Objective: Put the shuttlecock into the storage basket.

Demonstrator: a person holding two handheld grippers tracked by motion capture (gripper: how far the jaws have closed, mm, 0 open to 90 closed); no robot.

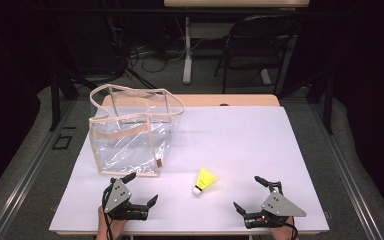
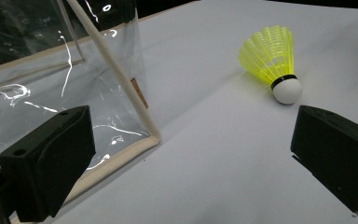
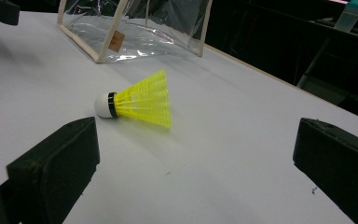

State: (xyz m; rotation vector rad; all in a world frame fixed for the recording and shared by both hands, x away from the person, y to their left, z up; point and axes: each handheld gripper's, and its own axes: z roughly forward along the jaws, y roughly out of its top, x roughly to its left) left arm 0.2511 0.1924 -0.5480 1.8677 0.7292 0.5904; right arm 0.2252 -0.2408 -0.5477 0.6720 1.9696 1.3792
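Note:
A yellow shuttlecock (image 1: 204, 181) with a white cork tip lies on its side on the white table top (image 1: 240, 140), between the two grippers. It also lies ahead of the left gripper's jaws (image 2: 275, 60) and the right gripper's jaws (image 3: 137, 100). A clear plastic bag (image 1: 130, 132) with beige trim stands upright at the left, just beyond my left gripper (image 1: 141, 188). That gripper is open and holds nothing. My right gripper (image 1: 250, 192) is open too, near the front edge, right of the shuttlecock.
The bag's near corner (image 2: 151, 135) sits close to the left jaw. A black chair (image 1: 257, 45) and a table leg (image 1: 187, 50) stand on the floor beyond the table. The table's wooden far edge (image 1: 230, 100) shows behind the white top.

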